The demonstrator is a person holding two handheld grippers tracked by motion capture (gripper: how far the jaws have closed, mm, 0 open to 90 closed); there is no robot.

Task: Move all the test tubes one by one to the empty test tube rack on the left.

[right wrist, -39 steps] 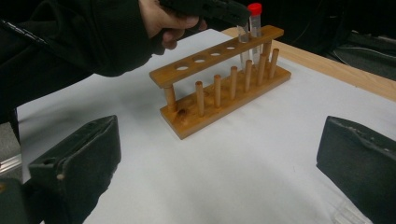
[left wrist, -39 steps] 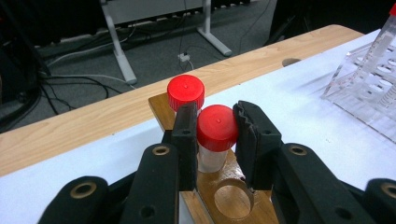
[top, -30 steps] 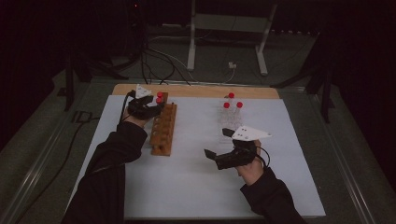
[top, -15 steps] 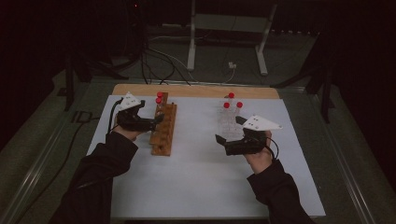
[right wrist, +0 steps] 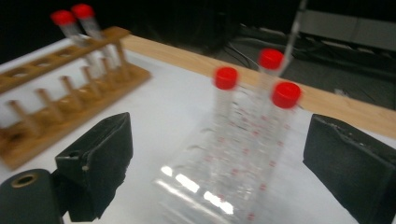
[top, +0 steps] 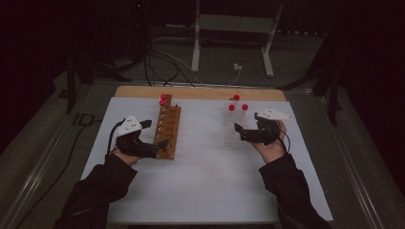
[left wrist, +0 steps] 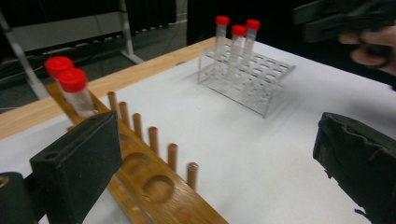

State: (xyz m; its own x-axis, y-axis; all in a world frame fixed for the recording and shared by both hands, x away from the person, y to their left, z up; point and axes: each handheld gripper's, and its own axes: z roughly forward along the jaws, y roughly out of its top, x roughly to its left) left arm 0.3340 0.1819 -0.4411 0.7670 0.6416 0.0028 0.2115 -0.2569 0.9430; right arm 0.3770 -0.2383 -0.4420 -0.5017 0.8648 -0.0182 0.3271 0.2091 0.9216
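The high view looks forward and down on the white surface from afar. Both gripper views sit low and close, sharing the brown wooden rack and the clear plastic rack.

The wooden rack sat just past the left gripper's near jaw, two capped tubes at its far end. The clear rack lay between the right gripper's jaws — three tubes stood at its far end, nothing touching the pads.
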